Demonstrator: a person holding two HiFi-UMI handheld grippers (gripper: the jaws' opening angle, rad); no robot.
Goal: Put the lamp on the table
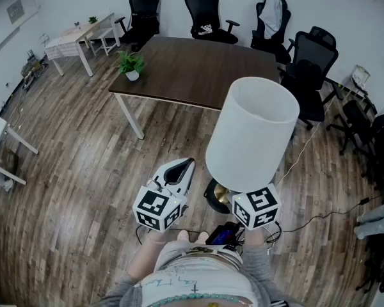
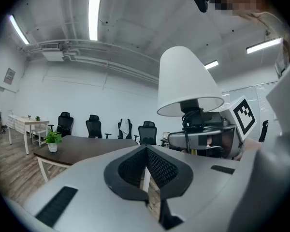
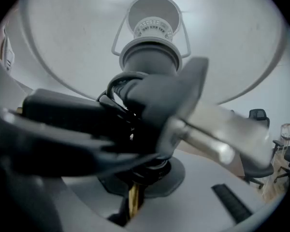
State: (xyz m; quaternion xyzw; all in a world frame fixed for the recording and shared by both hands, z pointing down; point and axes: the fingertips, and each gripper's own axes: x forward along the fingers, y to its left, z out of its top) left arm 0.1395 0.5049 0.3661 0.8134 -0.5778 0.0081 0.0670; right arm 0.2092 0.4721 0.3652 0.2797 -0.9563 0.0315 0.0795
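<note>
Lamp (image 1: pixel 253 133) is held off the floor, its thin brass stem clamped in the right gripper (image 3: pixel 133 197). The left gripper (image 1: pixel 181 171), jaws together and empty, sits just left of it. The table (image 1: pixel 198 69) stands well apart.

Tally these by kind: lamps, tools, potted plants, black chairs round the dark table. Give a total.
Lamp: 1
Tools: 2 (left tool, right tool)
Potted plants: 2
Black chairs round the dark table: 4
Total: 9
</note>
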